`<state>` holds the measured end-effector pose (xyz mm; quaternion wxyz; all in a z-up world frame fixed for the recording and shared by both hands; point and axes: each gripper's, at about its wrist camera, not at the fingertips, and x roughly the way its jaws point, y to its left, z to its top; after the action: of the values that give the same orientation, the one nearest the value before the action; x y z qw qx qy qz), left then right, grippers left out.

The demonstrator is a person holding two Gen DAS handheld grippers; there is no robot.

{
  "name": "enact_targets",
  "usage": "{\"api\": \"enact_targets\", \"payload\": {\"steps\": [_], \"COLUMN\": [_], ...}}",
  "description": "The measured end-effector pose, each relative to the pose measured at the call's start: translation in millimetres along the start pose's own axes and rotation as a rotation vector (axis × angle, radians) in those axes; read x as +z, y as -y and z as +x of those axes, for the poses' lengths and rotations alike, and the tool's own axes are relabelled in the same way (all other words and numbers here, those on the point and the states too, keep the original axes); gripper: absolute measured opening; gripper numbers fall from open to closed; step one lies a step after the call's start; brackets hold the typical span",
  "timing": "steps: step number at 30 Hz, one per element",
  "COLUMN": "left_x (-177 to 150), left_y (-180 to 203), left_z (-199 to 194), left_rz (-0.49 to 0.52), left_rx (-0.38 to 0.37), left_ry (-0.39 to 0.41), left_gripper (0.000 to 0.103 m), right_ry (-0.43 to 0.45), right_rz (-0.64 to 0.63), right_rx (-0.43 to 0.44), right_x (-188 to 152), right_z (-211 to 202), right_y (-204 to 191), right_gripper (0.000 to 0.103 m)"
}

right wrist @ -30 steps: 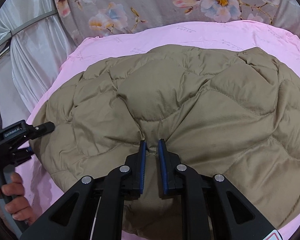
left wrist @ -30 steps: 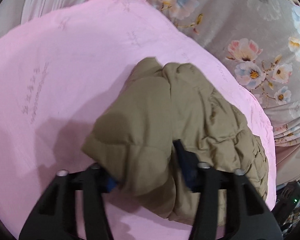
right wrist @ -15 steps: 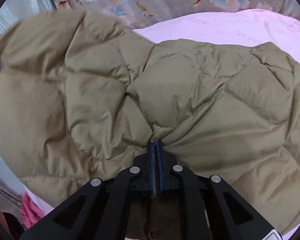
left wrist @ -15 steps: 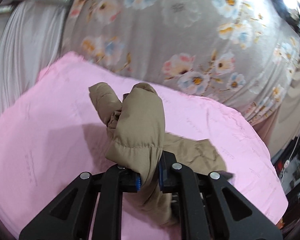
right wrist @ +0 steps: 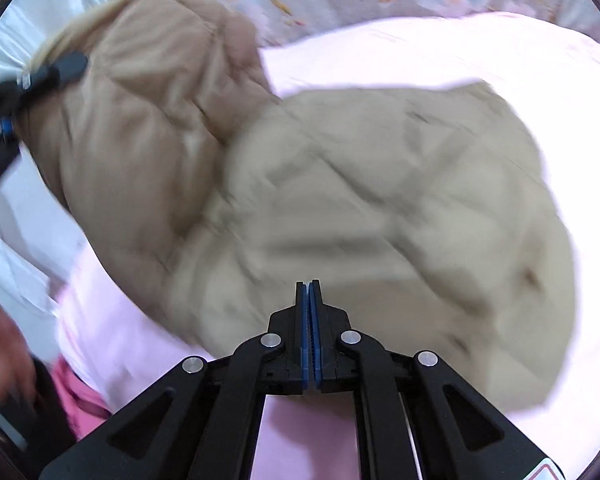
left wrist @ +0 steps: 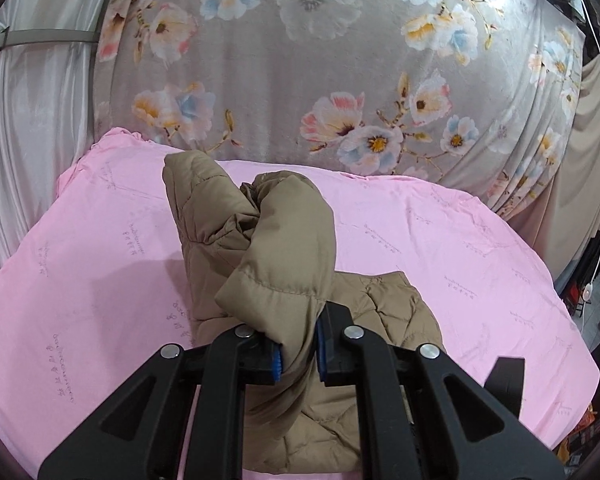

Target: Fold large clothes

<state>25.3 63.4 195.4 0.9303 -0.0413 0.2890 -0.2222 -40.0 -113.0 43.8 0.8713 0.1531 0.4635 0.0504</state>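
Lifting a tan quilted jacket off the pink sheet to fold it.

My left gripper (left wrist: 298, 354) was clamped on a puffy fold of the quilted jacket (left wrist: 276, 240), holding that part raised while the rest lay crumpled on the pink sheet (left wrist: 480, 264) below. My right gripper (right wrist: 309, 328) had its blue pads pressed together; the view was blurred, and I couldn't tell whether any fabric was pinched between them, though the jacket (right wrist: 380, 200) spread just beyond the tips. The floral cloth (left wrist: 320, 60) hung behind the sheet. To do this well, I judged both holds should sit on matching edges, kept level and apart, so the padding would hang flat before being laid down.
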Motion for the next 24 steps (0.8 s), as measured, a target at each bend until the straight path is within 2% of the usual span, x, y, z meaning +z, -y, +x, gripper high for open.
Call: {"api": "enact_targets", "payload": {"steps": [5,8,11,16,24], "left_x": [-16,-32,-50,-86,-123], "left_y": [51,80,99,129,148], "left_z": [13,29,46,67,84], "left_rz": [0.101,0.153,0.173,0.237,0.282], "left_rx": [-0.032,-0.053,-0.069,-0.065,-0.038], "left_ry": [-0.063,-0.129,-0.187,-0.255,-0.299], "left_gripper": [0.011,0.011,0.010,0.010,0.010], "right_ry": [0.024,0.103,0.146,0.157,0.183], "right_rz": [0.037,0.014,0.046,0.146,0.194], "right_rx": [-0.020,-0.128,-0.183,-0.194,-0.167], "right_x": [-15,-11,-8,-12,-9], "right_z": [-19,-47,-66,-77,-80], "right_y": [18,30,50,89,109], "right_gripper": [0.005,0.005,0.006,0.006,0.006]}}
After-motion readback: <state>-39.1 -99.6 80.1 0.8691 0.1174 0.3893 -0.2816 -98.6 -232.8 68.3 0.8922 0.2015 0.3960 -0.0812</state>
